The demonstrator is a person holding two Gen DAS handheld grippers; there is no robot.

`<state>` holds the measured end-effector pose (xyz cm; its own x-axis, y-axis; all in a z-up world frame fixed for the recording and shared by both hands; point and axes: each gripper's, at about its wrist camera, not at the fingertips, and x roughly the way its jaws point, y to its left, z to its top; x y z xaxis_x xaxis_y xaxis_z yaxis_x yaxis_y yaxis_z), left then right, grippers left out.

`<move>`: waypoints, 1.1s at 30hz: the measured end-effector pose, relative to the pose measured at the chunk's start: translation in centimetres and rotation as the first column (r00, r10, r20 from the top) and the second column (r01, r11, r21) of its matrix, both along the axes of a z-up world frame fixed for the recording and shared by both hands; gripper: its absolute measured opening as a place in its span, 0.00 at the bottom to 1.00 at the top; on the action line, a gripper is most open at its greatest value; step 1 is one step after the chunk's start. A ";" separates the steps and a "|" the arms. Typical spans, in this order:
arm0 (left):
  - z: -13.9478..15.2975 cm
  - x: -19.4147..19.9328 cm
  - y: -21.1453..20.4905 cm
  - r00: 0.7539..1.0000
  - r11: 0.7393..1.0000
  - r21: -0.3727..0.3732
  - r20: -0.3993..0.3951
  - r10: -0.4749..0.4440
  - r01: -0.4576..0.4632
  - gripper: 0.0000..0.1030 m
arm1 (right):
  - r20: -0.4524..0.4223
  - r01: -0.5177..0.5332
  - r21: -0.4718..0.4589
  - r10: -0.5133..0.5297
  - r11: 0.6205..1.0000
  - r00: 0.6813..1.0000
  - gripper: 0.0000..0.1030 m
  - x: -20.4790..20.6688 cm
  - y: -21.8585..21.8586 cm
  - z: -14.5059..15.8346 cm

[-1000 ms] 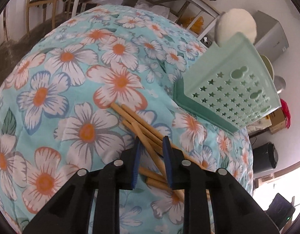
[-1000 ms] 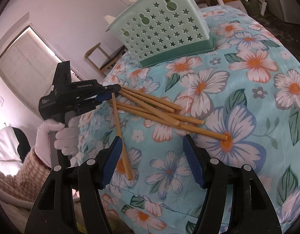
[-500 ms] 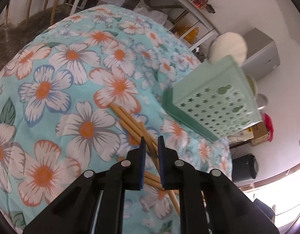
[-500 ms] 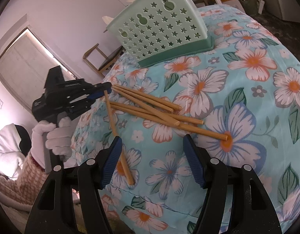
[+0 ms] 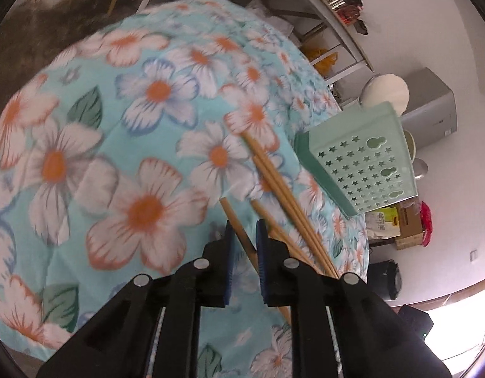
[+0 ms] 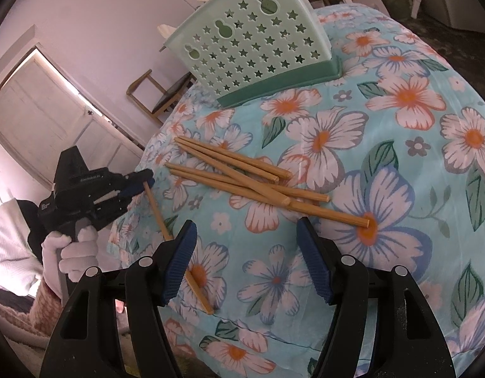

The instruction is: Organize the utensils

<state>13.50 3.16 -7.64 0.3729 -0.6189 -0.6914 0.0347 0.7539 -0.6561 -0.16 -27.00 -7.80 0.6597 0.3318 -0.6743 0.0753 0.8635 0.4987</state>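
Observation:
Several wooden chopsticks (image 6: 242,179) lie crossed on the floral tablecloth. My left gripper (image 5: 244,236) is shut on one chopstick (image 5: 234,220), held clear of the pile; in the right wrist view that gripper (image 6: 141,184) holds the chopstick (image 6: 157,211) by its upper end, slanting down toward the table edge. My right gripper (image 6: 245,252) is open and empty, hovering just in front of the pile. The mint green perforated basket (image 6: 252,47) stands at the far side of the table, and it shows at the right in the left wrist view (image 5: 362,163).
The table (image 6: 400,163) is round, covered in a turquoise flowered cloth. A wooden chair (image 6: 157,94) stands behind it. Shelves (image 5: 330,9) and a grey cabinet (image 5: 431,110) stand along the wall.
My left gripper closed on one chopstick and lifted it away from the pile, toward the table's left edge. My right gripper stayed open and nearly still.

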 end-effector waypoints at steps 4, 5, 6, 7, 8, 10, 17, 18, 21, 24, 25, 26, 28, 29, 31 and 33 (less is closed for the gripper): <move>-0.2 -0.5 -0.2 0.999 0.999 -0.011 -0.017 -0.036 0.036 0.24 | -0.003 -0.002 -0.014 0.002 1.000 1.000 0.64 0.1 0.3 0.1; -0.3 -0.6 -0.3 0.999 0.999 -0.012 -0.022 -0.042 0.042 0.24 | -0.002 -0.001 -0.017 0.001 1.000 1.000 0.64 0.2 0.4 0.1; -0.4 -0.6 -0.5 0.998 0.999 -0.014 -0.029 -0.047 0.047 0.24 | -0.001 0.000 -0.020 0.000 1.000 1.000 0.65 0.3 0.6 0.0; -0.7 -0.7 -0.8 0.998 0.998 -0.017 -0.040 -0.053 0.053 0.24 | 0.000 -0.001 -0.023 0.001 1.000 1.000 0.66 0.3 0.7 0.0; -1.0 -0.7 -1.0 0.997 0.998 -0.015 -0.049 -0.054 0.054 0.24 | 0.000 -0.002 -0.026 0.002 1.000 1.000 0.67 0.3 0.7 0.0; -1.3 -0.8 -1.3 0.998 0.999 -0.012 -0.042 -0.039 0.039 0.24 | 0.002 -0.008 -0.035 0.008 0.999 1.000 0.72 0.4 1.0 0.0; -1.4 -0.6 -1.5 1.000 1.000 0.002 -0.026 -0.018 0.018 0.19 | 0.014 -0.027 -0.071 0.029 0.997 0.999 0.87 1.0 2.4 0.0; -1.5 -0.6 -1.4 1.000 1.000 0.004 -0.027 -0.013 0.013 0.15 | 0.016 -0.022 -0.073 0.023 0.997 1.000 0.88 1.0 2.6 -0.1; -1.8 -0.5 -1.0 0.999 1.000 -0.014 -0.031 -0.003 0.003 0.14 | 0.021 -0.005 -0.069 0.006 0.998 1.000 0.91 1.0 2.8 -0.1; -1.8 -0.5 -0.9 1.000 1.000 -0.019 -0.024 0.000 -0.001 0.13 | 0.014 -0.007 -0.075 0.008 0.997 1.000 0.92 1.0 2.8 -0.1; -1.8 -0.6 -0.8 1.000 1.000 -0.019 -0.022 0.002 -0.002 0.13 | 0.010 -0.010 -0.079 0.010 0.997 1.000 0.92 1.0 2.9 0.0; -1.8 -0.6 -0.8 1.000 1.000 -0.018 -0.017 0.005 -0.005 0.13 | 0.006 -0.010 -0.081 0.011 0.997 1.000 0.92 1.0 2.9 0.0; -1.7 -0.8 -0.7 1.000 1.000 -0.014 -0.008 0.007 -0.007 0.13 | 0.004 -0.009 -0.072 0.009 0.997 1.000 0.92 1.1 2.8 -0.1; -1.6 -0.8 -0.6 1.000 1.000 -0.012 0.000 0.007 -0.007 0.13 | 0.006 -0.007 -0.059 0.007 0.998 1.000 0.92 1.0 2.7 -0.1; -1.6 -1.0 -0.4 1.000 1.000 -0.014 0.009 0.005 -0.005 0.13 | 0.009 -0.011 -0.037 0.011 0.999 1.000 0.92 1.0 2.3 -0.2; -1.6 -1.0 -0.2 1.000 1.000 -0.010 0.021 0.003 -0.003 0.13 | 0.000 -0.017 -0.030 0.017 0.999 1.000 0.92 1.0 2.1 -0.1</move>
<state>12.47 2.93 -9.21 0.3893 -0.6243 -0.6772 0.0461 0.7475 -0.6626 0.85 -24.89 -7.90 0.6543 0.3229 -0.6838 0.0600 0.8792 0.4726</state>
